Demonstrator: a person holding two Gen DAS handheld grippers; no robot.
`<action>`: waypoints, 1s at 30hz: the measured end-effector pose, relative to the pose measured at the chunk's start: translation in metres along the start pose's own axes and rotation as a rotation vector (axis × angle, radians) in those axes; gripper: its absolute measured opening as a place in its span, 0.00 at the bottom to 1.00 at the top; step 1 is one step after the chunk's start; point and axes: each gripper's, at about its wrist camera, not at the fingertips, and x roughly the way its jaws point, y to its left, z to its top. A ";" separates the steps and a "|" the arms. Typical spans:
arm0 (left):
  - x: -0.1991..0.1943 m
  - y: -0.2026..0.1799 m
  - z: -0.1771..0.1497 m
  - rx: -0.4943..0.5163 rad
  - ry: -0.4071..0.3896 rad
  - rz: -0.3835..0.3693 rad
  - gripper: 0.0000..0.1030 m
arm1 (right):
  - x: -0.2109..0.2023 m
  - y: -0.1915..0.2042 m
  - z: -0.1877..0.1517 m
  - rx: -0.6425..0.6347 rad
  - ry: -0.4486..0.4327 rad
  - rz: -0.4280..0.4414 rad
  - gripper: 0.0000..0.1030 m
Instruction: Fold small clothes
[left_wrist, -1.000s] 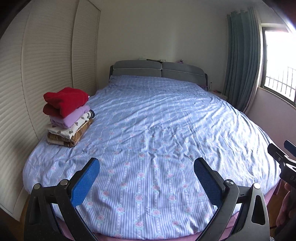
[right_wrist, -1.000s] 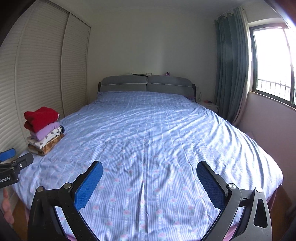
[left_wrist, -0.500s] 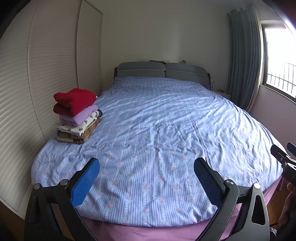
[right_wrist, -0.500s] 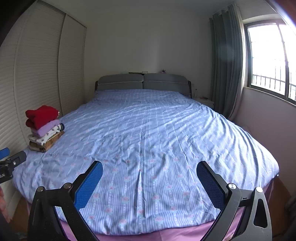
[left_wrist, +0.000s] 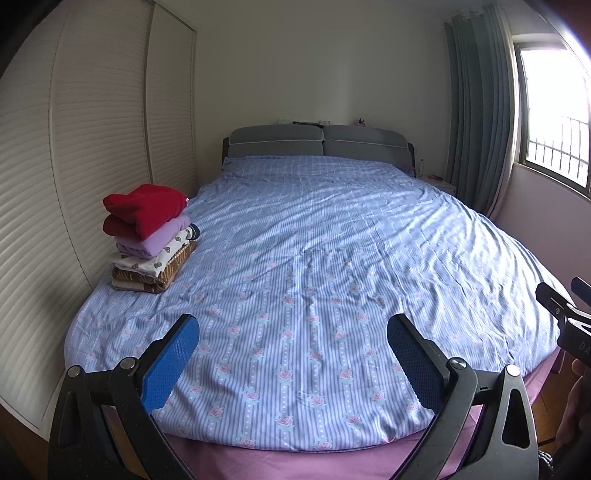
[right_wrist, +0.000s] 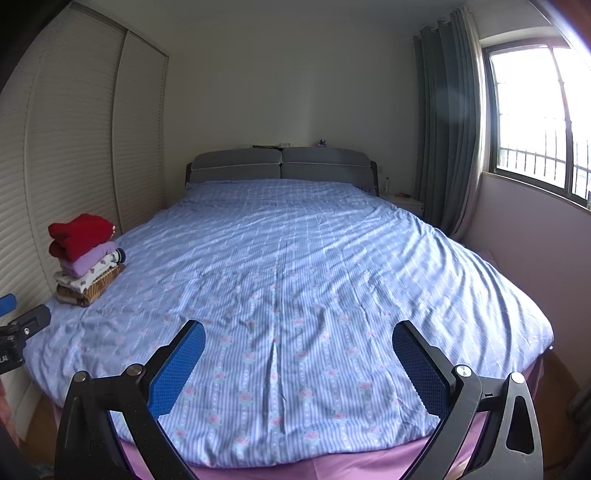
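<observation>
A stack of folded clothes (left_wrist: 149, 236) (right_wrist: 86, 264) sits on the bed's left side, a red garment (left_wrist: 146, 208) on top, then a lilac one, a white patterned one and a brown one at the bottom. My left gripper (left_wrist: 291, 341) hovers open off the foot of the bed (left_wrist: 314, 258), nothing between its blue pads. My right gripper (right_wrist: 297, 345) is open too, likewise empty, past the foot of the bed (right_wrist: 295, 258). Each gripper shows at the edge of the other's view. No loose garment is visible on the bed.
A louvred wardrobe (left_wrist: 74, 147) runs along the left of the bed. A grey headboard (left_wrist: 319, 144) stands at the far wall. Curtains (right_wrist: 447, 129) and a window (right_wrist: 535, 122) are on the right, with a bedside table (right_wrist: 404, 203) beneath. Wooden floor shows around the bed's foot.
Both grippers have drawn back from the bed, so its foot edge and the purple base now show. The jaws stayed open and the clothes stack has not moved.
</observation>
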 end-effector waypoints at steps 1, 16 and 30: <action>0.000 0.000 0.000 0.000 -0.001 0.001 1.00 | 0.000 -0.001 0.000 0.001 0.001 -0.003 0.99; -0.001 -0.002 0.003 0.006 -0.007 -0.004 1.00 | 0.004 -0.006 0.002 0.012 0.009 -0.013 0.99; -0.002 -0.001 0.002 0.014 -0.015 0.002 1.00 | 0.003 -0.007 0.002 0.013 0.001 -0.013 0.99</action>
